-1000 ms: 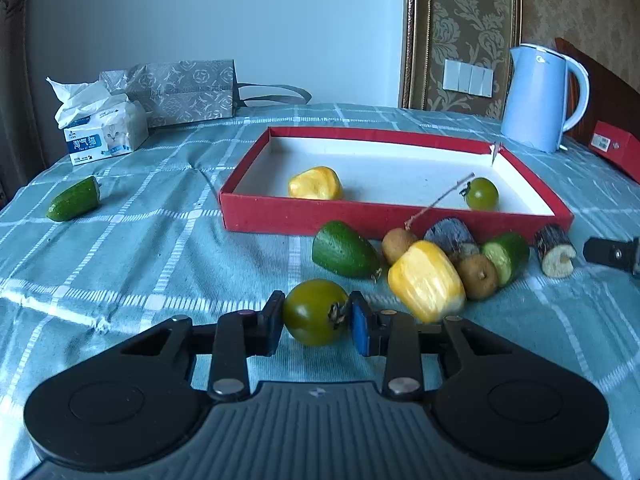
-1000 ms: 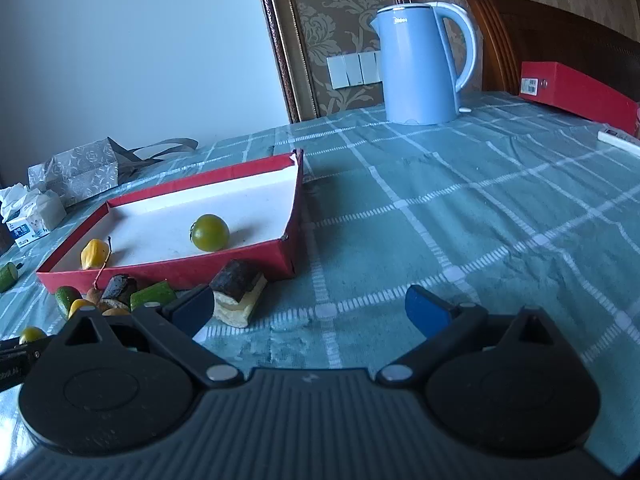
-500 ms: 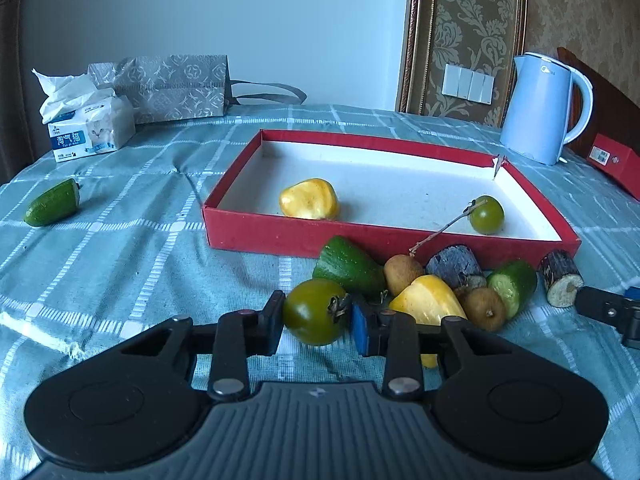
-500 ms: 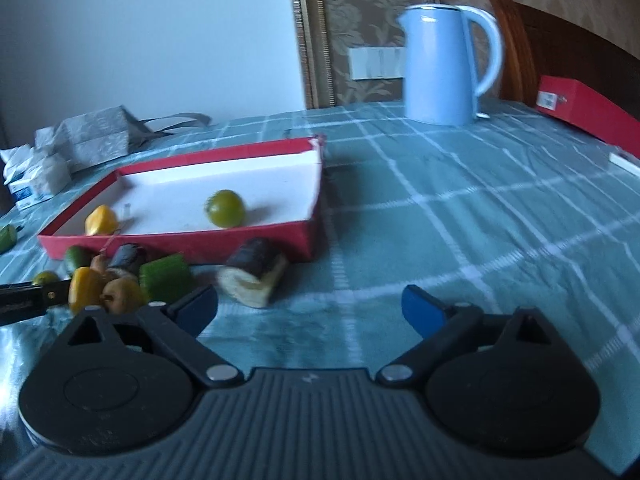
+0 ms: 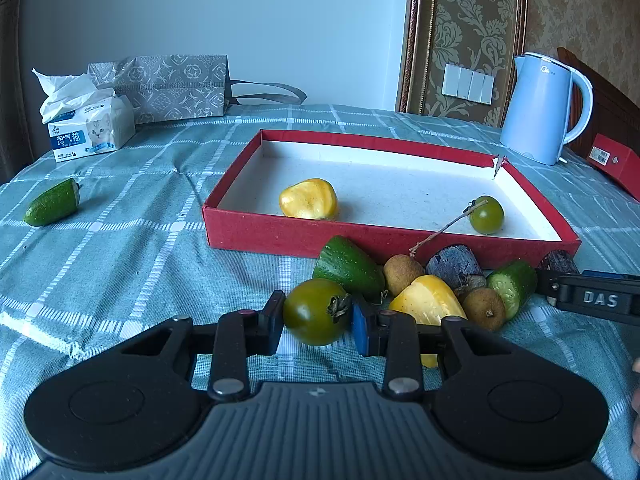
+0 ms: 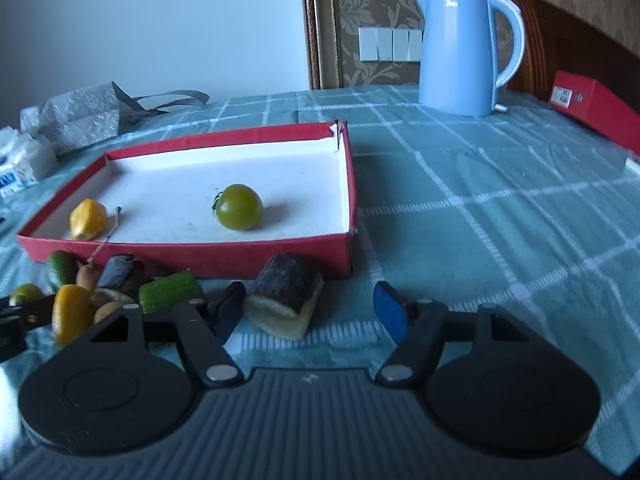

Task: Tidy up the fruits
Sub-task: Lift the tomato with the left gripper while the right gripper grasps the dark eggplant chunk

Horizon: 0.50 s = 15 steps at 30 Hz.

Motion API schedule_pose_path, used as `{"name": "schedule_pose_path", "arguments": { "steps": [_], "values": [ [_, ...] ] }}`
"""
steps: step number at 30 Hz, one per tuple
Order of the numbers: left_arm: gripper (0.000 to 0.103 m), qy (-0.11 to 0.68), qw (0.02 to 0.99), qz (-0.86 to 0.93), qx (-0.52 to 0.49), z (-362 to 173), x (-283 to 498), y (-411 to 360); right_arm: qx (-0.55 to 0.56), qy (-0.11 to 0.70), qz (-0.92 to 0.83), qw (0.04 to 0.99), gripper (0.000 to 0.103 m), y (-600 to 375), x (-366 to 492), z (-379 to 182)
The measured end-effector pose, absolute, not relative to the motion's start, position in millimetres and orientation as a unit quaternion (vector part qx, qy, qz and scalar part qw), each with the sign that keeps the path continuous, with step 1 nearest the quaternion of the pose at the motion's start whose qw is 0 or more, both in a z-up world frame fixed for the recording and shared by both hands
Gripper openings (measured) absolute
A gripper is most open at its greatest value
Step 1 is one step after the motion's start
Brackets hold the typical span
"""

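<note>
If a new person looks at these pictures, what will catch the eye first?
First, the green tomato clamped in the left tool, just in front of the fruit pile. Next, the red tray behind the pile, holding a yellow fruit and another green tomato. The blue kettle stands far right.

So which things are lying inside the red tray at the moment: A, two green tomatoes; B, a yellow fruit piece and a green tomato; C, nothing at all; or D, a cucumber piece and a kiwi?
B: inside the red tray lie a yellow fruit piece near its left end and a green tomato near its right end, and nothing else.
</note>
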<state>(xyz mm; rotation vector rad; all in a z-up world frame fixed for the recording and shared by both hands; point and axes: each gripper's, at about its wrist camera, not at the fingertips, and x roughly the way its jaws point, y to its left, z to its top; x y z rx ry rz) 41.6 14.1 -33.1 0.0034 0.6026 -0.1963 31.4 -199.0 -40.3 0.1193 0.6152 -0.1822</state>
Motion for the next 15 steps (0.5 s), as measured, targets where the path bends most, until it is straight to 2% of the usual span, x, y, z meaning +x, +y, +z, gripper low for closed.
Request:
{"name": "schedule_pose_path", "arguments": {
  "steps": [4,6,15],
  "values": [
    [0.033,0.296,0.950,-0.096,0.002,-33.2,41.5,14.1,0.047,0.303,-0.085,0.948,0.055,-194.2,34.0,-40.0],
    [0.033,0.296,0.950,-0.097,0.001,-33.1,41.6,14.2,0.033,0.299,-0.085,0.950,0.034,-189.7,32.3,-39.2],
    [0.033,0.296,0.950,-0.096,0.002,-33.3,41.5,14.3,0.034,0.291,-0.075,0.953,0.034,-192.2,24.9,-36.0]
  ]
}}
